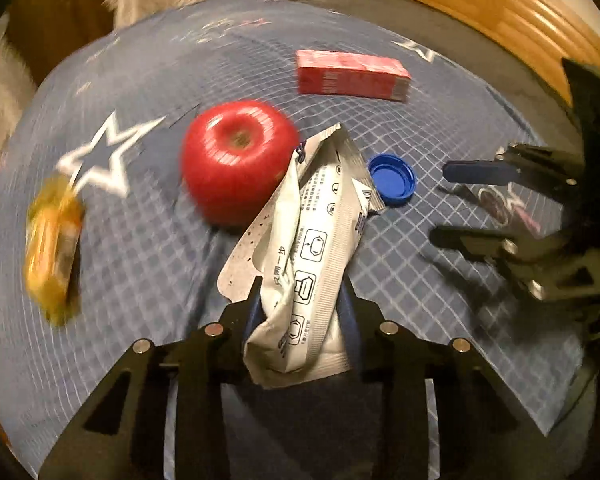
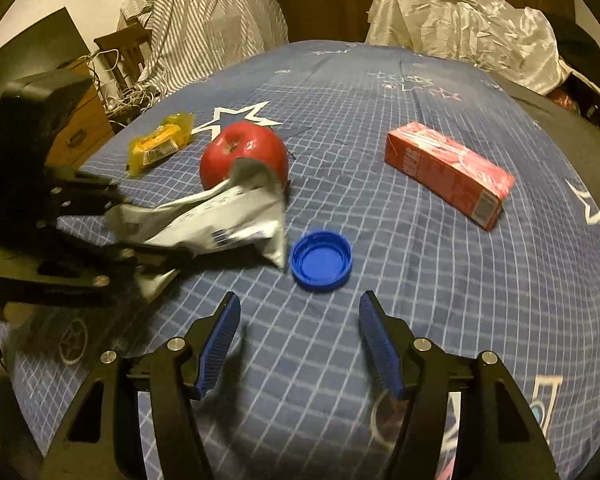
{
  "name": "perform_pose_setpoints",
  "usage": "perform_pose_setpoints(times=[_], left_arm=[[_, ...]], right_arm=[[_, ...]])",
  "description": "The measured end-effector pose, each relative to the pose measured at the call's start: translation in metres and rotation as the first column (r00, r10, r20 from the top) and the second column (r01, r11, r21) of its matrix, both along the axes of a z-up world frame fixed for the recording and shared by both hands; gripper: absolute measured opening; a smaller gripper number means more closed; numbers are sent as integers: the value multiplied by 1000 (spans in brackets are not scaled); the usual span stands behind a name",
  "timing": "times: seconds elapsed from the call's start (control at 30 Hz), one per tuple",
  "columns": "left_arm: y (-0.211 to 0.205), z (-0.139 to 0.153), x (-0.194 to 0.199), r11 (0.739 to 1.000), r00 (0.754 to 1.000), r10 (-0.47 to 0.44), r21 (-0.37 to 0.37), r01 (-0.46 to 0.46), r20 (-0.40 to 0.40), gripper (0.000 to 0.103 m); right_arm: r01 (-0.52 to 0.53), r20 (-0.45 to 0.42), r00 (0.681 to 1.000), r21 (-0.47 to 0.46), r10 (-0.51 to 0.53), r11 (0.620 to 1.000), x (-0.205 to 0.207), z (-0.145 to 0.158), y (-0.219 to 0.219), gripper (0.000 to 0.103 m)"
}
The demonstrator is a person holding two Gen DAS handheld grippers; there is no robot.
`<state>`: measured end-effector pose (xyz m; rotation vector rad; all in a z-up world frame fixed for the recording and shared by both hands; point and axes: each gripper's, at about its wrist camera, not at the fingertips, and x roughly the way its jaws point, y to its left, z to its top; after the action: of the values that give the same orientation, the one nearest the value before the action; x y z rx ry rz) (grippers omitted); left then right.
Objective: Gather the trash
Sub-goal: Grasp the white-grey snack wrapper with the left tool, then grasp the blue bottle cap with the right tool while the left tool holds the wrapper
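My left gripper [image 1: 300, 296] is shut on a crumpled silver wrapper [image 1: 304, 240] and holds it above the blue checked cloth [image 1: 148, 248]; the wrapper also shows in the right wrist view [image 2: 220, 216], with the left gripper [image 2: 140, 236] at the left. A blue bottle cap [image 2: 321, 260] lies open side up just ahead of my right gripper [image 2: 300, 308], which is open and empty; the cap also shows in the left wrist view [image 1: 392, 178]. The right gripper [image 1: 440, 204] appears at the right there.
A red apple [image 2: 244, 152], a yellow wrapped snack [image 2: 160, 142] and a red carton [image 2: 448, 172] lie on the cloth [image 2: 380, 320]. A chair with striped clothing [image 2: 204, 20] and a white sheet [image 2: 460, 20] stand beyond the far edge.
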<state>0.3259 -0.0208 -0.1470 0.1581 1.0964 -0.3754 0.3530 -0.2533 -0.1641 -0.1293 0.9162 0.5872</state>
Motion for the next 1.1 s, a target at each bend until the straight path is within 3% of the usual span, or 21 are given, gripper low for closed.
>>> perform_pose_setpoints(times=[0.2, 0.37, 0.5, 0.63, 0.7, 0.83, 1.1], left_arm=[[42, 6, -50, 995, 995, 100, -28, -100, -9, 37], [35, 18, -51, 996, 993, 90, -15, -89, 78, 59], [25, 13, -33, 997, 994, 66, 34, -69, 88, 64], [25, -5, -17, 994, 995, 91, 52, -92, 30, 59], [26, -6, -17, 993, 994, 110, 38, -111, 30, 52], [30, -2, -23, 987, 984, 163, -23, -162, 74, 35], [45, 41, -80, 953, 920, 302, -99, -286, 249, 33]], right_arm=[[-30, -4, 1000, -85, 30, 996, 16, -12, 24, 63], [-2, 1, 1000, -134, 2, 991, 27, -19, 35, 63], [5, -6, 1000, -165, -6, 986, 33, -23, 43, 63], [7, -2, 1000, -180, -7, 984, 36, -24, 48, 56], [13, 9, 1000, -178, -12, 984, 34, -24, 48, 41], [53, 61, 997, -169, -43, 984, 22, -20, 45, 40], [150, 185, 971, 6, -148, 989, -31, 26, 28, 40]])
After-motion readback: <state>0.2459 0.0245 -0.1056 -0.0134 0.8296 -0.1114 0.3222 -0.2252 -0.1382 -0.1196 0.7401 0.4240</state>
